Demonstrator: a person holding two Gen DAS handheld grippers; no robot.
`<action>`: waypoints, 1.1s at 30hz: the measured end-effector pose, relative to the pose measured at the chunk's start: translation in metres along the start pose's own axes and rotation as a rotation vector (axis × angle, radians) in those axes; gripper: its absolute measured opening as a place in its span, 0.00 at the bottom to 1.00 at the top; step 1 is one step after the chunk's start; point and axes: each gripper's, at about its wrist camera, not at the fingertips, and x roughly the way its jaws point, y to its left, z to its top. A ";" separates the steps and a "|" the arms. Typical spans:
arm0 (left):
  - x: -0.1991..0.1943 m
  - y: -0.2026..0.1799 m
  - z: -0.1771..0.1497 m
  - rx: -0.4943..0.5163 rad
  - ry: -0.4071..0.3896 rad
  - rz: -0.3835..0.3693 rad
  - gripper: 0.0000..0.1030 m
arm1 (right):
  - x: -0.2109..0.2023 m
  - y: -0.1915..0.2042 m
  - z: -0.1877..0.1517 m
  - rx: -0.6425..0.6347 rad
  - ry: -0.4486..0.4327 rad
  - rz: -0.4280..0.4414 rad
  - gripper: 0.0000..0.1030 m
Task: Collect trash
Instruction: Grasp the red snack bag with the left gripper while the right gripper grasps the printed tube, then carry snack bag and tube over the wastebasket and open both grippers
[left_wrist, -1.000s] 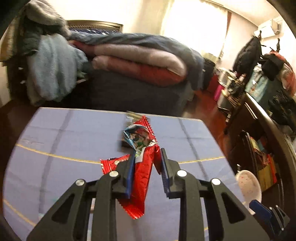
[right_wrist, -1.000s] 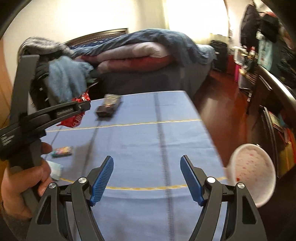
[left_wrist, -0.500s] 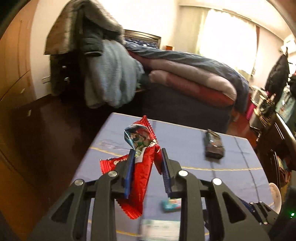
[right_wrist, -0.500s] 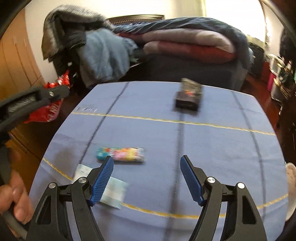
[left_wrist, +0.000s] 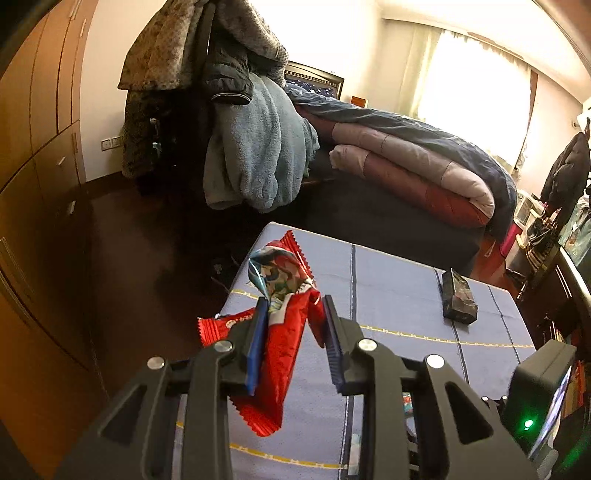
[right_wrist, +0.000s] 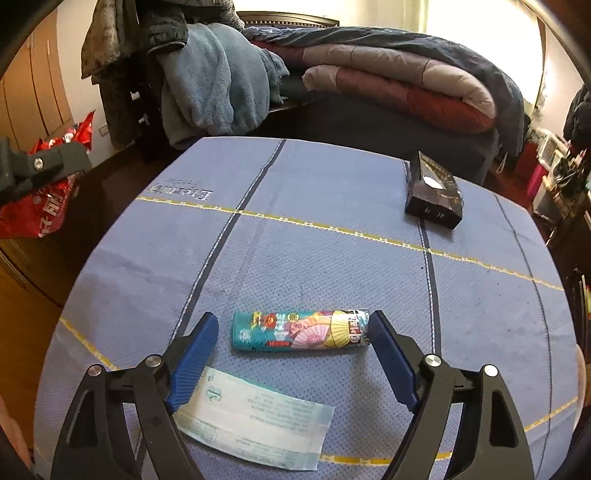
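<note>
Two red snack wrappers (left_wrist: 284, 343) hang crumpled from my left gripper (left_wrist: 294, 301), which is shut on them above the left end of the blue-clothed table (right_wrist: 332, 258). In the right wrist view that gripper and its wrappers (right_wrist: 37, 210) show at the far left, off the table's edge. A colourful rolled pack (right_wrist: 299, 329) lies on the cloth between the fingers of my right gripper (right_wrist: 292, 317), whose jaws are opening. The left pad stands clear of the pack and the right pad is at its end. A pale printed paper slip (right_wrist: 251, 413) lies just nearer, under the left finger.
A black box (right_wrist: 434, 192) lies at the table's far right. Beyond the table stand a bed with folded quilts (right_wrist: 406, 81) and a chair heaped with clothes (left_wrist: 240, 129). Wooden cupboards (left_wrist: 33, 147) line the left over dark floor.
Both views have swung left across the table. My right gripper has come down around the colourful pack and its jaws have widened. The left gripper still holds the red wrappers.
</note>
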 end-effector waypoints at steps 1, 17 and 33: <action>0.000 -0.001 0.000 0.000 0.000 -0.003 0.29 | 0.002 0.002 0.001 -0.010 0.000 -0.016 0.80; -0.014 -0.061 -0.004 0.076 0.000 -0.075 0.29 | -0.042 -0.051 -0.011 0.060 -0.082 -0.009 0.76; -0.051 -0.210 -0.036 0.253 0.009 -0.291 0.31 | -0.132 -0.190 -0.075 0.247 -0.154 -0.105 0.76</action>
